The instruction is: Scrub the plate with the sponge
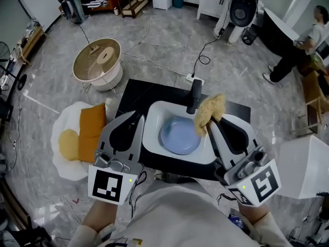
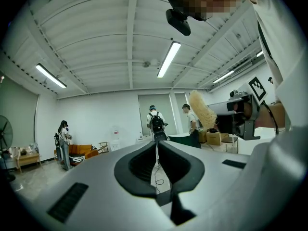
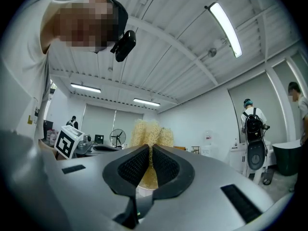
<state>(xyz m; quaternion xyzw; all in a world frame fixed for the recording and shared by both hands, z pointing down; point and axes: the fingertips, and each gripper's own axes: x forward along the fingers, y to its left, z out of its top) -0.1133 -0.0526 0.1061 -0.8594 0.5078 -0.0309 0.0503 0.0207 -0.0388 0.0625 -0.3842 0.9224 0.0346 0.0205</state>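
A pale blue plate (image 1: 179, 136) lies flat in the bottom of a white sink basin (image 1: 154, 118), right way up, with nothing resting on it. It looks rigid, plastic or ceramic, and is probably slippery once wet and free to slide in the basin, so its raised rim is the sensible place to pin or hold it. Just beyond its right edge hangs the sponge (image 1: 209, 111), a tan, fibrous, loofah-like pad that looks soft and light. The right hand-held gripper (image 1: 209, 126) is clamped on its lower part, and it appears clear of the plate. The left hand-held gripper (image 1: 139, 118) has its jaws together with nothing between them, over the basin's left rim. A black tap (image 1: 195, 94) stands behind the basin, which sits in a black surface (image 1: 134, 91)
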